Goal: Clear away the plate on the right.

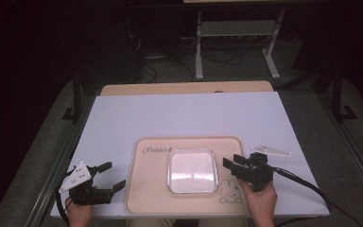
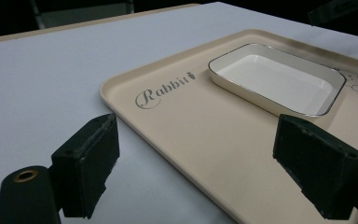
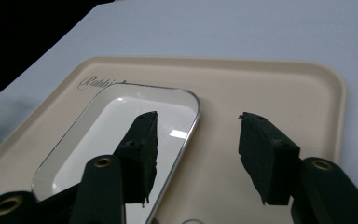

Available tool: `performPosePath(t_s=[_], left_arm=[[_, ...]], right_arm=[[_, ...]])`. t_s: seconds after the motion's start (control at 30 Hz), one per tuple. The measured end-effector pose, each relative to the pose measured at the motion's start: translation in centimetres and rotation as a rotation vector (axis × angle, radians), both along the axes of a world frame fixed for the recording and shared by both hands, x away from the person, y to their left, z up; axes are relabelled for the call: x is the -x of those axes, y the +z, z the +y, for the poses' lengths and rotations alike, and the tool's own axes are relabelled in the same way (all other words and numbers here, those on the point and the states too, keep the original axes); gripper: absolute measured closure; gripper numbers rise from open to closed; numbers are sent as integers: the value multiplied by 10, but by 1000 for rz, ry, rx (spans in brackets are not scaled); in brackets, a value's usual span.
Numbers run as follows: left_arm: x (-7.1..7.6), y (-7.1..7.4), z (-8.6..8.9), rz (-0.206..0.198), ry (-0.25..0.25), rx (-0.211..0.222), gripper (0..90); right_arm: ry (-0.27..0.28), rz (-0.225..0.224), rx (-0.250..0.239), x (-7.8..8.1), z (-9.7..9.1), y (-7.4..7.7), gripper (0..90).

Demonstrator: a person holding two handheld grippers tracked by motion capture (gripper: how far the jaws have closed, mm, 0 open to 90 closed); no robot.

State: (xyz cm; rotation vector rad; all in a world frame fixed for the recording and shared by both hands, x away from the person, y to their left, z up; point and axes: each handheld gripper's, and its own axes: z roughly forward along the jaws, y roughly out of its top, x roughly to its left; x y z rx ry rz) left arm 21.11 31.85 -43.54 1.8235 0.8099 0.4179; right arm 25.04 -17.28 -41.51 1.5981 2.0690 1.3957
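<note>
Worktop [image 1: 123,118], pale and wide, carries a beige tray [image 1: 149,189] printed with a rabbit drawing and the word "Rabbit". On the middle of that tray sits a white square dish [image 1: 192,170] with a thin shiny rim, lying flat and empty. The right gripper [image 1: 232,163] hovers over the tray's right part, just beside the dish's right edge; in the right gripper view its fingers [image 3: 265,154] stand spread, one over the dish's inside and the other over bare tray, so the rim passes between them without touching either. The left gripper [image 1: 112,175] rests off the tray's left edge, over the worktop, its fingers [image 2: 91,163] spread wide and empty, well apart from the dish. A small clear plastic piece [image 1: 270,150] lies on the worktop right of the tray.
</note>
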Motion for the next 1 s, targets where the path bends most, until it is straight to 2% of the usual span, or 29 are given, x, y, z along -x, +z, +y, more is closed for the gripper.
performPosePath(t_s=[0.03, 0.13, 0.17, 0.2, 0.27, 0.3, 0.33, 0.37, 0.4, 0.5, 0.53, 0.6, 0.77, 1.0], left_arm=[[0, 0, 0, 0, 0, -2, 139], [0, 0, 0, 2, 1, -4, 140], [0, 0, 0, 0, -1, -6, 140], [0, 0, 0, 0, -1, -6, 140], [0, 0, 0, 1, -2, -12, 140], [0, 0, 0, 2, -2, -13, 140], [-1, 0, -1, 2, -2, -13, 140], [-1, 0, -1, 3, -4, -19, 140], [-1, -1, -1, 2, -6, -18, 140], [-1, -1, -2, 7, -5, -17, 140], [-1, -1, -2, 6, -3, -16, 140], [-1, -1, -1, 6, -1, -17, 140], [-1, -1, -1, 5, 1, -21, 140], [-2, -2, -3, 12, -3, -33, 140]], right_arm=[[10, -20, 10, -2, -2, 1, 423], [23, -43, 24, -4, -4, 3, 397], [42, -73, 30, -6, -7, 5, 388], [42, -73, 30, -6, -7, 5, 388], [70, -125, 52, -8, -11, 9, 355], [70, -125, 52, -8, -11, 9, 355], [78, -144, 63, -8, -13, 10, 339], [94, -189, 94, -9, -16, 12, 311], [94, -189, 94, -9, -16, 12, 311], [115, -265, 134, -10, -23, 17, 272], [115, -265, 134, -10, -23, 17, 272], [133, -303, 150, -10, -30, 19, 265], [140, -331, 161, -11, -45, 21, 255], [135, -363, 192, -3, -67, 21, 239]])
